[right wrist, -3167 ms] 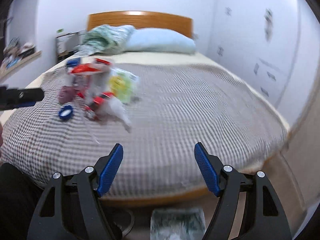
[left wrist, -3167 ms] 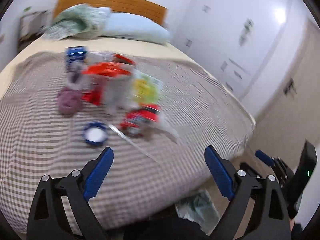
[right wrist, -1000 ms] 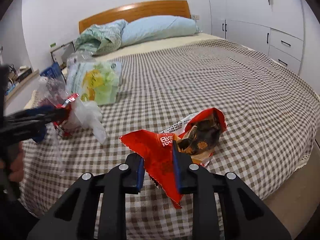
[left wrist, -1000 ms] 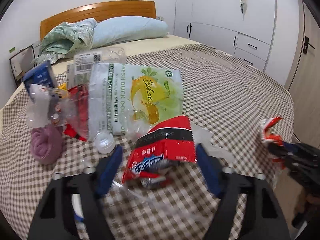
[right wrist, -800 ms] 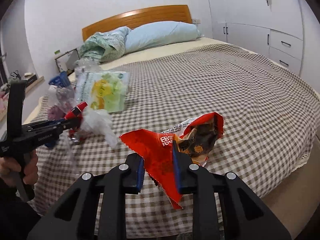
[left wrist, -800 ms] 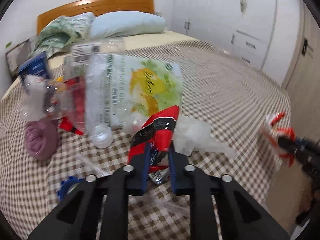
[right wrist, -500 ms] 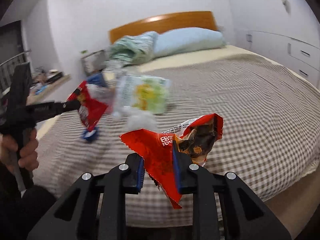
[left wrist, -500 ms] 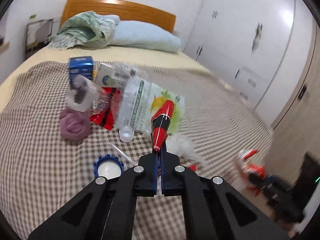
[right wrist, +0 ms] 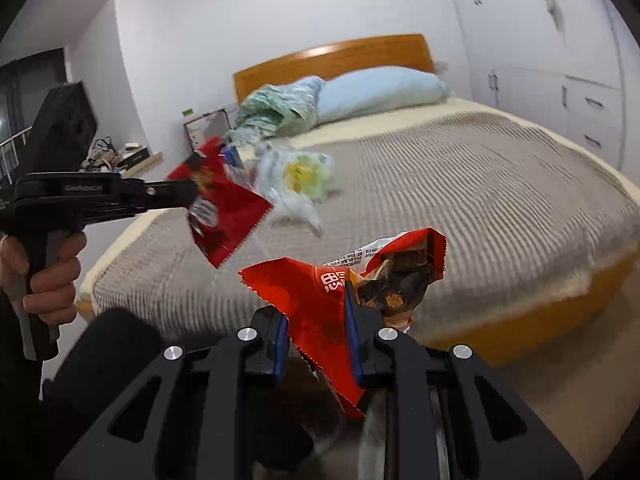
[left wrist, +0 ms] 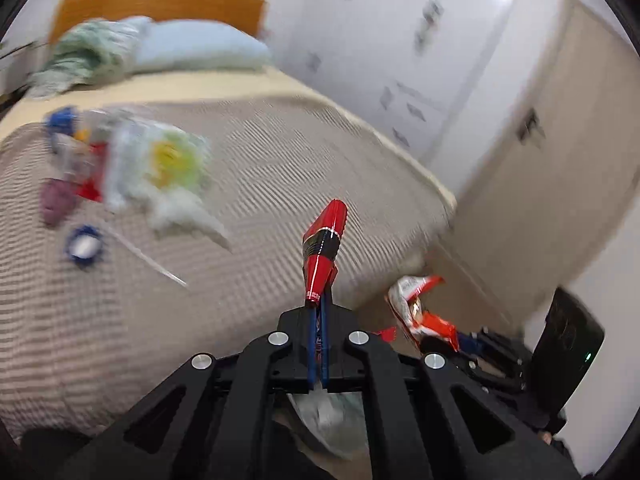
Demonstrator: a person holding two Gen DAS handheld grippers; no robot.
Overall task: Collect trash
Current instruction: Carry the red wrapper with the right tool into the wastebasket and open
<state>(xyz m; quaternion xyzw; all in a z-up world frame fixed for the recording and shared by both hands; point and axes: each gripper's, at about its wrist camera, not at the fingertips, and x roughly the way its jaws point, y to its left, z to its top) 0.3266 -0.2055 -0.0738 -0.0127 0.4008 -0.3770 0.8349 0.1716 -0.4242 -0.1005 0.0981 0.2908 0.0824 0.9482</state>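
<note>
Your left tool (left wrist: 318,312) is clamped on a flattened red-and-black foil snack packet (left wrist: 323,246), held above the checked bed (left wrist: 248,184). Your right tool (right wrist: 316,332) grips a crumpled red plastic wrapper (right wrist: 320,300) near the bed's foot.

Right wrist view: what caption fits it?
Right gripper clamps a torn red wrapper above the checked bed.

Left gripper (left wrist: 318,312) clamps a red snack wrapper (left wrist: 323,246) edge-on above the checked bedspread (left wrist: 280,168); litter (left wrist: 132,164) lies beyond.
</note>
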